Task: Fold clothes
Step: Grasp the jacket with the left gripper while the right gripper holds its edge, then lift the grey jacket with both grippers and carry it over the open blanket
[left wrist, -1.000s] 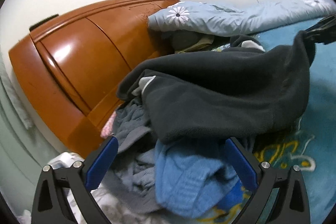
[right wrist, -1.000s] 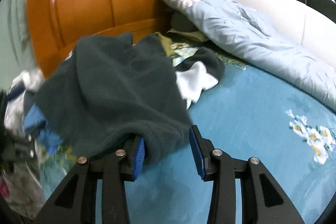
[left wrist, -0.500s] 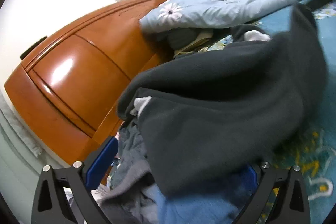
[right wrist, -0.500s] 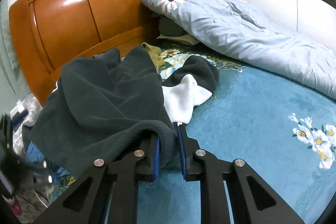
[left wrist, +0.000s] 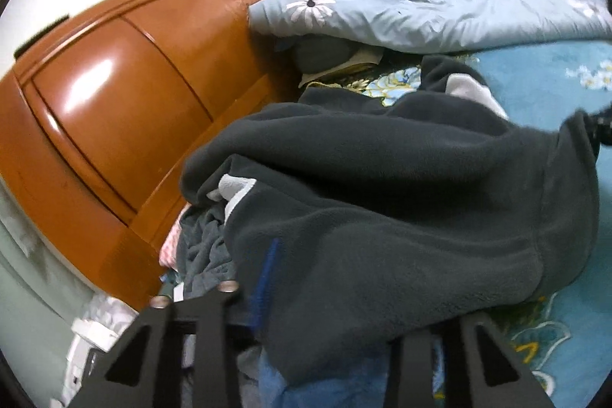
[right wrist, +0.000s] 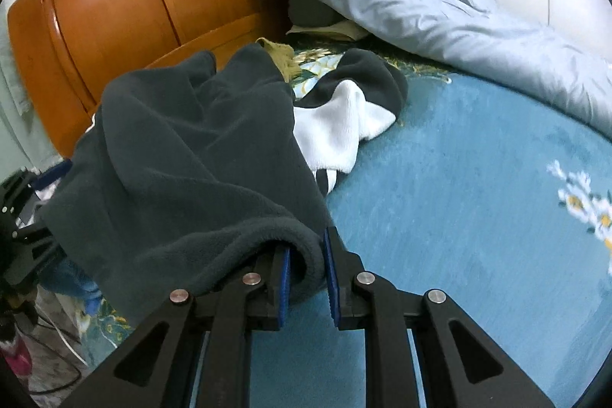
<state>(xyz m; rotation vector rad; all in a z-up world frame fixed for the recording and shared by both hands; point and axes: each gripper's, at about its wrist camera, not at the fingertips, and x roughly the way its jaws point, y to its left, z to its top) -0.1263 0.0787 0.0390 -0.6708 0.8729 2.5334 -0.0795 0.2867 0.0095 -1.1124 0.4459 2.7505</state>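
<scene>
A dark grey fleece garment (left wrist: pixel 382 197) lies heaped on the blue bedspread (right wrist: pixel 459 197) near the headboard. My left gripper (left wrist: pixel 344 293) is closing on its near edge. The blue left pad (left wrist: pixel 267 270) presses into the fleece, and the cloth drapes over and hides the other finger. My right gripper (right wrist: pixel 306 255) is shut on a rolled hem of the same fleece (right wrist: pixel 191 148), the cloth bulging between both blue pads. At the right edge of the left wrist view, the right gripper (left wrist: pixel 600 129) holds the far corner raised.
An orange wooden headboard (left wrist: pixel 114 121) stands behind the pile. A pale blue daisy quilt (right wrist: pixel 420 10) lies along the wall. A black and white garment (right wrist: pixel 344 117) sits beyond the fleece. Grey (left wrist: pixel 206 243) and blue (left wrist: pixel 306 385) clothes lie under it.
The left jaws came in from wide open onto the fleece edge. The right jaws closed on the hem and sank slightly toward the bedspread.
</scene>
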